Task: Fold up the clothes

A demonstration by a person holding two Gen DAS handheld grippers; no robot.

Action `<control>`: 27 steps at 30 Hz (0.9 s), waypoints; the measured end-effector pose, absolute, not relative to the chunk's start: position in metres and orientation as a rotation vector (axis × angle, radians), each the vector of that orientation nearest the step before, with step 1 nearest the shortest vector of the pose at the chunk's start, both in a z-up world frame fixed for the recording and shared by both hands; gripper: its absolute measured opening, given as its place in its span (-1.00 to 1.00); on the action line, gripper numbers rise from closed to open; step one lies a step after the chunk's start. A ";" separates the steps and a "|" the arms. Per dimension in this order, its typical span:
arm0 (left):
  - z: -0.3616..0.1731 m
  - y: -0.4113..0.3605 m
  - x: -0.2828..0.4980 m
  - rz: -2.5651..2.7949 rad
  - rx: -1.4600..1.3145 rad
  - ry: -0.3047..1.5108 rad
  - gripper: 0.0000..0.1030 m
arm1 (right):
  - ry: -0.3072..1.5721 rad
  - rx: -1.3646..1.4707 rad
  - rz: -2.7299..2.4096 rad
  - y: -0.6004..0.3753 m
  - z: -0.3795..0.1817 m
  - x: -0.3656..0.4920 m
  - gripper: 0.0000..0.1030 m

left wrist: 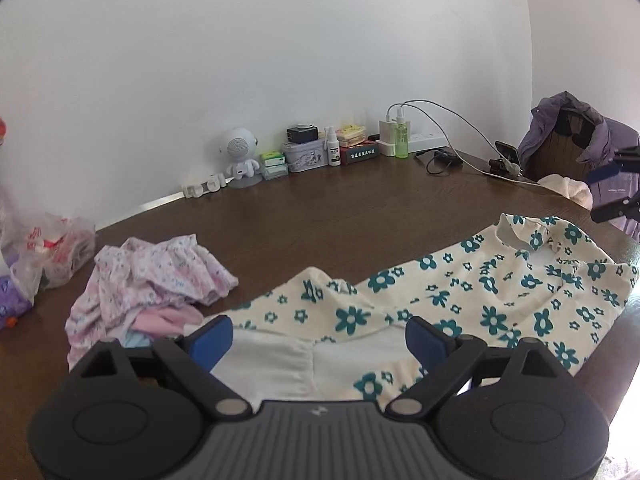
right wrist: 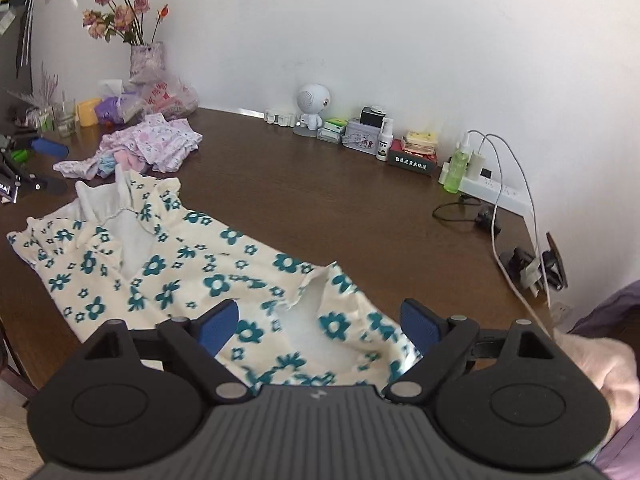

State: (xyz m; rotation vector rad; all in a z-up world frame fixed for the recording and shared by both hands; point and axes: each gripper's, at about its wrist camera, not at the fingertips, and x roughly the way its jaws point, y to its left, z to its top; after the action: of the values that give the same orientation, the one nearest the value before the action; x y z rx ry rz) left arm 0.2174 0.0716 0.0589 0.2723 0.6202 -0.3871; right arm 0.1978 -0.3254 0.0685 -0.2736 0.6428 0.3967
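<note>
A cream garment (left wrist: 492,292) printed with teal flowers lies spread along the near part of the dark wooden table (left wrist: 320,216), its white lining turned out at one end and its collar at the other. In the right wrist view the same garment (right wrist: 180,268) runs from the near edge away to the left, the collar end close under the camera.

The left gripper (left wrist: 318,340) hangs just above the lining end with its blue pads wide apart — nothing is between them. The right gripper (right wrist: 318,324) stands the same way over the collar end, jaws spread wide and empty; whether its tips touch the cloth cannot be told.

Beyond the garment, a crumpled pink pile (left wrist: 152,280) of clothes sits toward the left of the table, near but apart from it. A plastic bag (left wrist: 52,252) lies further left. Along the wall stand a white robot figure (left wrist: 240,156), small boxes, a tin (left wrist: 304,156), a green bottle (left wrist: 401,136) and a power strip (right wrist: 496,192) with a white cable. A purple jacket (left wrist: 576,140) hangs over a chair at the right, and a vase (right wrist: 146,60) of flowers stands at the far left corner.
</note>
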 end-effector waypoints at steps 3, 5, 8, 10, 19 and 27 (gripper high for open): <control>0.062 0.060 0.260 -0.456 0.310 0.677 0.81 | 0.724 -0.327 0.412 -0.328 0.073 0.244 0.70; 0.057 0.050 0.288 -0.514 0.350 0.736 0.81 | 0.808 -0.331 0.441 -0.329 0.065 0.275 0.56; 0.042 0.035 0.323 -0.588 0.432 0.816 0.81 | 0.897 -0.398 0.464 -0.324 0.046 0.314 0.13; 0.033 0.028 0.341 -0.595 0.486 0.834 0.81 | 0.940 -0.450 0.474 -0.316 0.035 0.332 -0.09; 0.002 0.050 0.393 -0.686 0.429 0.912 0.76 | 1.021 -0.361 0.662 -0.312 0.028 0.378 -0.16; -0.023 0.067 0.417 -0.752 0.309 1.020 0.40 | 1.084 -0.323 0.740 -0.307 -0.002 0.395 -0.23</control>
State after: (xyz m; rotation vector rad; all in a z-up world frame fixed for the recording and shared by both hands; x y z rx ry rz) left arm 0.4171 0.0671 -0.0226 0.3087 1.0204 -0.7524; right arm 0.3947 -0.3068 -0.0018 -0.3225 1.0845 0.7402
